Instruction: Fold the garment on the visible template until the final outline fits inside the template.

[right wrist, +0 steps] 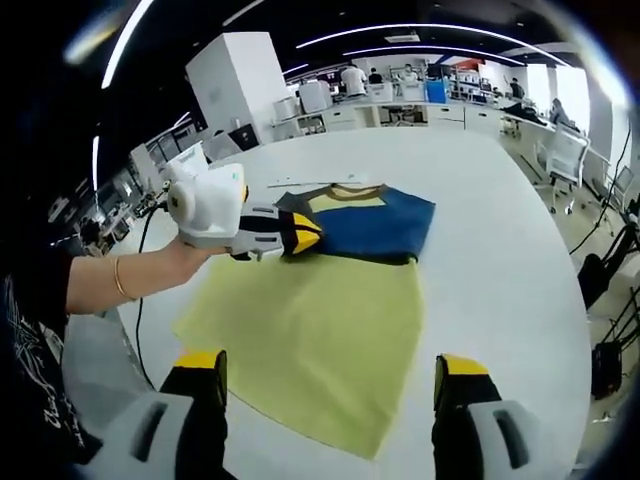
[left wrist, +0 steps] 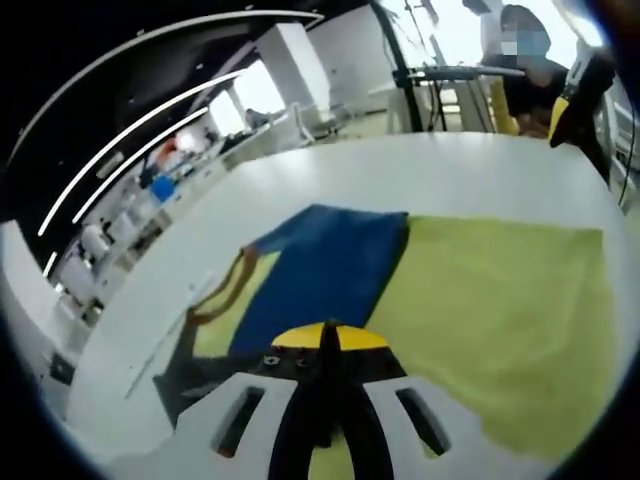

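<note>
Open-plan office: desks (right wrist: 440, 112), ceiling light strips (right wrist: 420, 30)

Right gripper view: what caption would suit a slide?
Left gripper pinches the folded blue garment on the yellow template; right gripper waits open.

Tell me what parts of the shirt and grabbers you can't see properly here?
- Shirt: the left grabber covers its near left edge in the right gripper view.
- Shirt's near end in the left gripper view: hidden behind that grabber's own closed jaws.
- Yellow mat: its near corner is hidden behind the right grabber.
- What the left grabber pinches: cannot tell.
</note>
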Motion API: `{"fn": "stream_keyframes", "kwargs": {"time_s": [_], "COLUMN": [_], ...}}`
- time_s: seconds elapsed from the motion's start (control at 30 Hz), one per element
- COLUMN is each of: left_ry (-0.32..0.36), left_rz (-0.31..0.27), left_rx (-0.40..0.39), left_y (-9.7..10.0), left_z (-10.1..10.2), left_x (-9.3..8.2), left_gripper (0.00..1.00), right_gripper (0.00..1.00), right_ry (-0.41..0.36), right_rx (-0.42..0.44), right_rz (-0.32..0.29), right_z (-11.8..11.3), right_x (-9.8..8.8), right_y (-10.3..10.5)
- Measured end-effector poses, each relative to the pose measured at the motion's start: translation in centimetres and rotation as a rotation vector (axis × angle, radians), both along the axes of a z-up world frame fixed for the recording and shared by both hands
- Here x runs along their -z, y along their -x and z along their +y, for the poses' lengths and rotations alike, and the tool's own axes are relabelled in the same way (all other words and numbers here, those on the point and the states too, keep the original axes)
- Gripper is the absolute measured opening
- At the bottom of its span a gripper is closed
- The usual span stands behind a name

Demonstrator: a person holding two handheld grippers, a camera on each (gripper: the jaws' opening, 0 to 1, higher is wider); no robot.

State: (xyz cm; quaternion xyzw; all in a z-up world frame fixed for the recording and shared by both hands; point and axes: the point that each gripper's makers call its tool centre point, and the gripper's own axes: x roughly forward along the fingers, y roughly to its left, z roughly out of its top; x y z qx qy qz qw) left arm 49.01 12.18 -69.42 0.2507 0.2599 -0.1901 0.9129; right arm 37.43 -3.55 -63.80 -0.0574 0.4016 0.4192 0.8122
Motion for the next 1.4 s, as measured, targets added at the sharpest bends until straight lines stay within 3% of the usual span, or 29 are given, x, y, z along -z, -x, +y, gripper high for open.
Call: {"fn": "stream_keyframes", "kwargs": {"time_s": [0.3, 0.63, 0.73, 0.87, 1.13, 1.4], "left_ry": [0.001, 0.012, 0.07, 0.194, 0.245, 0.314], "left_rz": [0.034, 0.042, 0.066, 0.055, 0.016, -0.011], "left_rx": [0.002, -0.01, -0.059, -0.1, -0.1, -0.15], "left_y": [-0.1, -0.1, 0.2, 0.1, 0.6, 2.1], "left_z": [-0.1, -0.1, 0.3, 0.2, 0.6, 2.7], "left_x": [1.5, 1.9, 1.7, 0.3, -2.8, -5.1], "left_gripper": [0.0, 0.03, 0.11, 0.24, 0.47, 0.71], "right_gripper": [0.85, 0.85, 0.85, 0.85, 0.85, 0.84], "right_ry": [0.01, 0.006, 0.007, 0.008, 0.007, 0.012], "right_rx": [0.005, 0.001, 0.0, -0.004, -0.017, -0.046], "right_rz": [0.006, -0.001, -0.004, -0.011, -0.021, -0.046], "right_z": [-0.2, 0.1, 0.0, 0.0, 0.3, 1.2], "right_x": [0.5, 0.3, 0.2, 0.0, -0.3, -1.1], "right_y": [-0.4, -0.6, -0.6, -0.6, -0.5, -1.4]}}
